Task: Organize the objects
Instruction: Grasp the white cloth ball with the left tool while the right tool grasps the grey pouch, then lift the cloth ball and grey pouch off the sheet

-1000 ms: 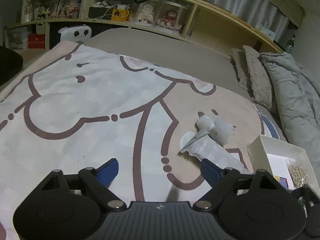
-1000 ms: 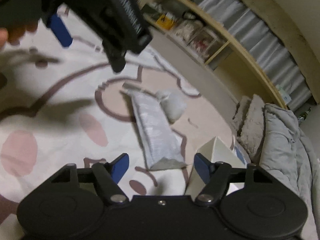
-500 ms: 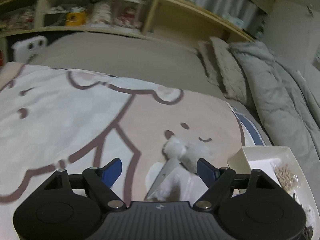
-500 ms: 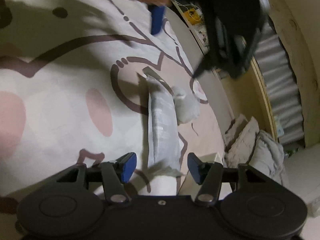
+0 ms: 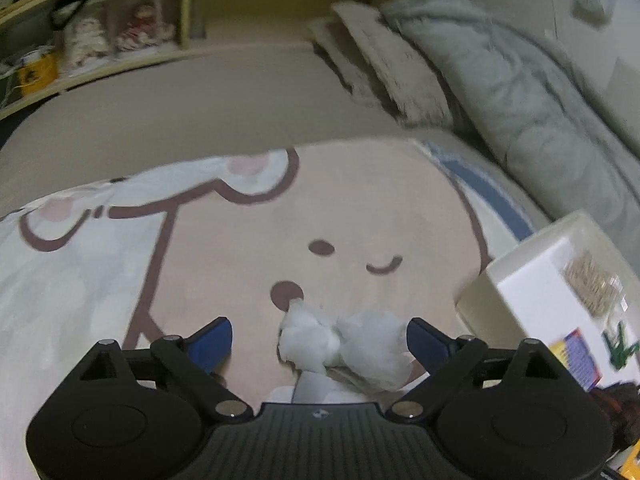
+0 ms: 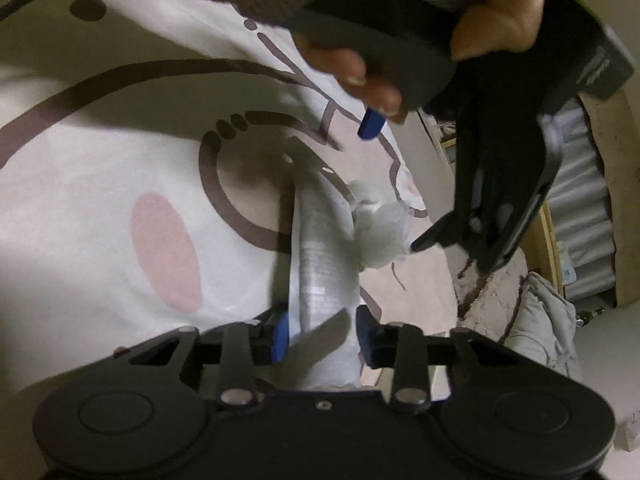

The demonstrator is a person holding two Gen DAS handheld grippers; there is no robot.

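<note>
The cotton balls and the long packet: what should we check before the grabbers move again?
1. Left gripper open around the cotton balls: ok.
2. Left gripper squeezing them: not ok, gaps on both sides.
3. Right gripper closed on the packet: ok, its pads touch both sides.
4. Packet lifted off the blanket: cannot tell.
5. Box has free space: ok.

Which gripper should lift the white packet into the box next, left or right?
Right. The right gripper already straddles the packet, fingers close on both sides. The left gripper is wide open around the cotton balls. The box lies beside them.
</note>
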